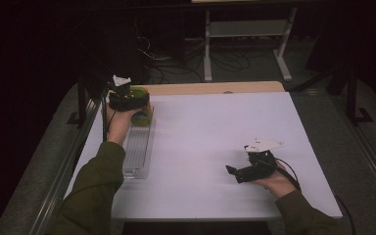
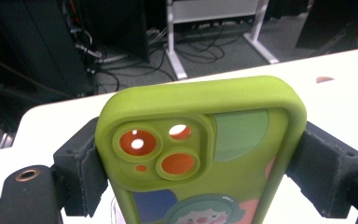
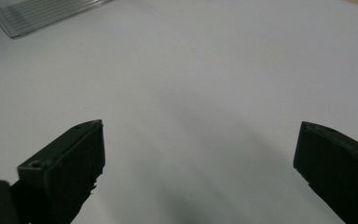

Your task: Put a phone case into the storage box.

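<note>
Phone case (image 2: 200,154) bottom cut off

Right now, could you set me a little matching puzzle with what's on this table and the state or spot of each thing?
Things:
1. green rubbery phone case
2. clear ribbed plastic tray
3. left gripper
4. right gripper

States:
a. open over bare white table
b. lying flat along the table's left edge
c. clamped between two fingers
d. shut on something

Pairs: 1-c, 2-b, 3-d, 4-a
</note>
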`<control>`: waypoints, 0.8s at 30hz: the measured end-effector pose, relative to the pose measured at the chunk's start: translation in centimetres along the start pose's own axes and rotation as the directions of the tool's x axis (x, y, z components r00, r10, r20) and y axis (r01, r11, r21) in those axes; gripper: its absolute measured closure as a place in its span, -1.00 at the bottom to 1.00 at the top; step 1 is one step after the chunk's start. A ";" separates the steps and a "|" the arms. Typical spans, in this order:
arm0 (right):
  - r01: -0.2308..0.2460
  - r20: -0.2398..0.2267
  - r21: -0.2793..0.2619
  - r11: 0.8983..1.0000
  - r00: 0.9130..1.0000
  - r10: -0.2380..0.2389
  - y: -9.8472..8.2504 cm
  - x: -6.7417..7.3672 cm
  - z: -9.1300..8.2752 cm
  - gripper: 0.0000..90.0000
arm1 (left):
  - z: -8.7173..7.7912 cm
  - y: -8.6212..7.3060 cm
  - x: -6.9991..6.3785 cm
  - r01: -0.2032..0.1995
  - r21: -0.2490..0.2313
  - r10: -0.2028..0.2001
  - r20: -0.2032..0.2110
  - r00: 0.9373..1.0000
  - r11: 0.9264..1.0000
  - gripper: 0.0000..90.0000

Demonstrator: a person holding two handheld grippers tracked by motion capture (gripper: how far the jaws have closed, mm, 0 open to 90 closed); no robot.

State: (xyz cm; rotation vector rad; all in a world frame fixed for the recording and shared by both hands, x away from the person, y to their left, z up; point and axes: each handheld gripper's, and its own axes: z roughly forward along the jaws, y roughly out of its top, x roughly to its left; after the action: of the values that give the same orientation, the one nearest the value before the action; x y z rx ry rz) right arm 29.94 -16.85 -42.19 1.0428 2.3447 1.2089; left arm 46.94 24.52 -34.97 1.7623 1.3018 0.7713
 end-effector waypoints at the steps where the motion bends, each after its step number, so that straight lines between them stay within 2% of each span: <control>1: 0.002 0.000 0.000 1.000 1.000 -0.002 0.0 0.0 0.0 -0.97 | 0.2 -0.2 0.0 0.006 0.008 -0.006 0.000 1.000 1.000 -0.67; 7: 0.005 0.003 -0.005 1.000 1.000 -0.005 0.0 -0.1 0.0 -0.97 | 0.9 -0.9 0.1 0.014 0.028 -0.014 -0.012 1.000 1.000 -0.67; 11: -0.001 -0.002 0.001 1.000 1.000 0.001 0.0 0.0 0.0 -0.97 | 1.4 -1.0 0.0 -0.001 0.031 0.002 -0.023 1.000 1.000 -0.67; 13: -0.002 -0.002 0.002 1.000 1.000 0.002 0.0 0.0 0.0 -0.97 | 1.4 -1.1 0.1 -0.025 0.052 0.027 -0.028 0.999 0.998 -0.68; 14: -0.001 -0.002 0.001 1.000 1.000 0.001 0.0 0.0 0.0 -0.97 | 1.6 -1.1 -0.1 -0.012 0.042 0.013 -0.031 0.999 0.999 -0.68; 17: 0.002 0.002 -0.004 1.000 1.000 -0.002 0.0 -0.1 -0.1 -0.97 | 1.7 -1.2 0.0 -0.019 0.047 0.021 -0.035 0.999 0.999 -0.69; 20: -0.002 0.001 -0.005 1.000 1.000 0.002 0.0 0.0 -0.1 -0.97 | 1.8 -1.2 -0.1 -0.005 0.038 0.007 -0.045 0.999 0.999 -0.70; 24: 0.003 -0.004 -0.009 1.000 1.000 -0.003 0.0 0.0 -0.1 -0.97 | 1.9 -1.2 0.0 0.001 0.053 0.003 -0.073 0.997 0.999 -0.80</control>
State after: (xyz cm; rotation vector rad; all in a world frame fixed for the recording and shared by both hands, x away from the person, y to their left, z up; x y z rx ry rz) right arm 29.94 -16.92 -42.14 1.0342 2.3410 1.2208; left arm 47.91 24.30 -36.94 1.7913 1.3809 0.8150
